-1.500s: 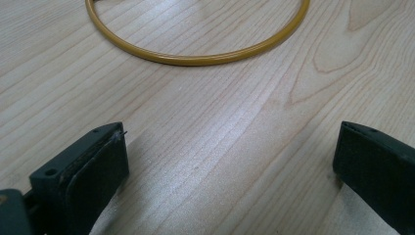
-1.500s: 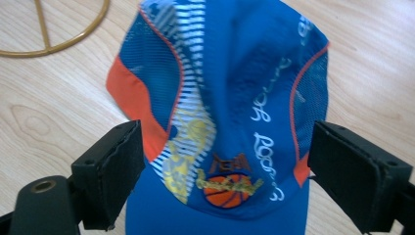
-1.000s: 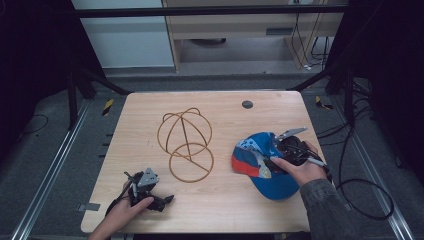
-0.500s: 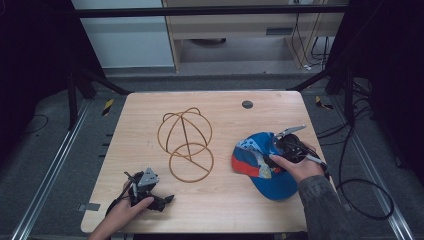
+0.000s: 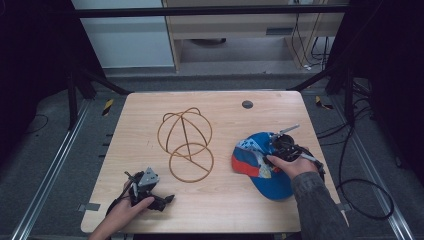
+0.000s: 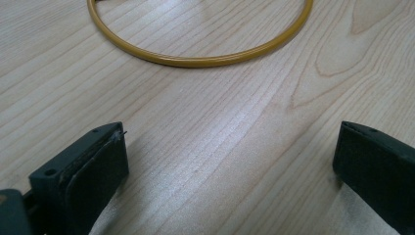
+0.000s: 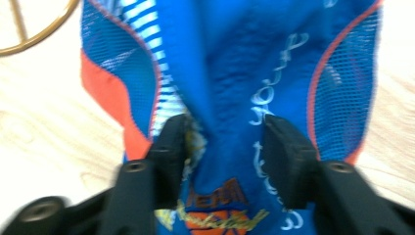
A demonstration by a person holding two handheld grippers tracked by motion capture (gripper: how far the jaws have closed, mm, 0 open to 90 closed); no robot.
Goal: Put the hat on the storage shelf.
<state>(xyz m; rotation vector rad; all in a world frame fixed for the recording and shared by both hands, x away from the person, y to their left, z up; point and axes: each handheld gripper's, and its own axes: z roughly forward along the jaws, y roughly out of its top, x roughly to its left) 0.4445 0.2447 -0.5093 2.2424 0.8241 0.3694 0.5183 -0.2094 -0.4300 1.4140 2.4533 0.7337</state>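
Cap [image 5: 260, 162], on tabletop [image 5: 225, 210] right of wire stand [image 5: 186, 145]: right tool [image 7: 222, 147] just closing, pinching its crown; left tool [image 6: 230, 161] open, empty.

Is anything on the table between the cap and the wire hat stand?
Nothing visible. Bare wood lies between the cap, pinched by the right gripper whose jaws have just been closing, and the wire hat stand to its left.
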